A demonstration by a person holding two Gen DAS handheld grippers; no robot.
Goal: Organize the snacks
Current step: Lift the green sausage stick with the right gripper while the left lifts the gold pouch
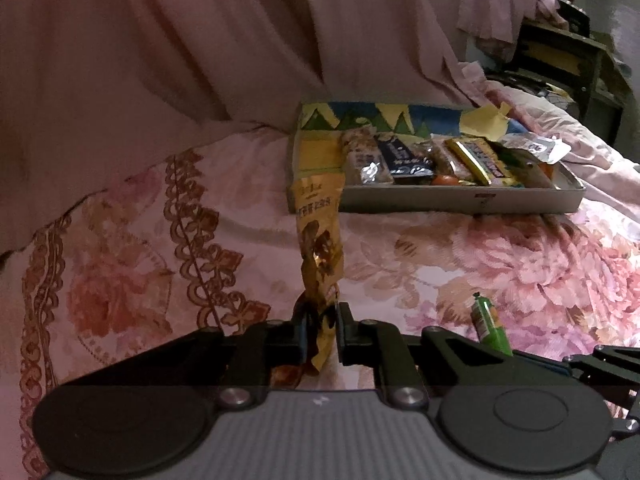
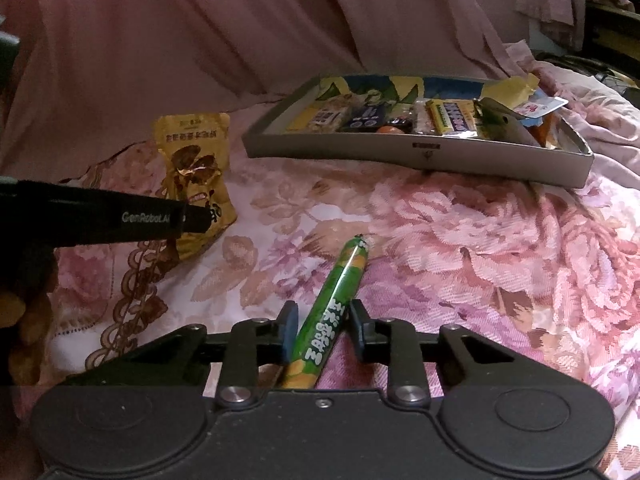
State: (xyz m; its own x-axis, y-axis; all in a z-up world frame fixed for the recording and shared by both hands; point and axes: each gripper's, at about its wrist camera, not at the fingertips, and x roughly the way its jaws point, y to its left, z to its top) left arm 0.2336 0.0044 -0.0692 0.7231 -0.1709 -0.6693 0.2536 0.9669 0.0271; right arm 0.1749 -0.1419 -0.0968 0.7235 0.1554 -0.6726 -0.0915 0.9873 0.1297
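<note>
The left tongs [image 1: 323, 330] are clamped on the bottom edge of a crinkly yellow foil snack pouch [image 1: 319, 232], which stands up floppy ahead of them; pinched so low, it could fold or slip free on the way over. The right tongs [image 2: 325, 330] sit apart around a long green plastic-wrapped snack stick [image 2: 332, 312] on the floral bedspread [image 2: 480, 260], low and level, both aimed at the shallow grey cardboard tray [image 2: 400, 156], already crowded.

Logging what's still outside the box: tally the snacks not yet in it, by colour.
Yellow: 1, the pouch gripped by the left gripper.
Green: 1, the stick between the right gripper fingers.
Total: 2 outside the box.
</note>
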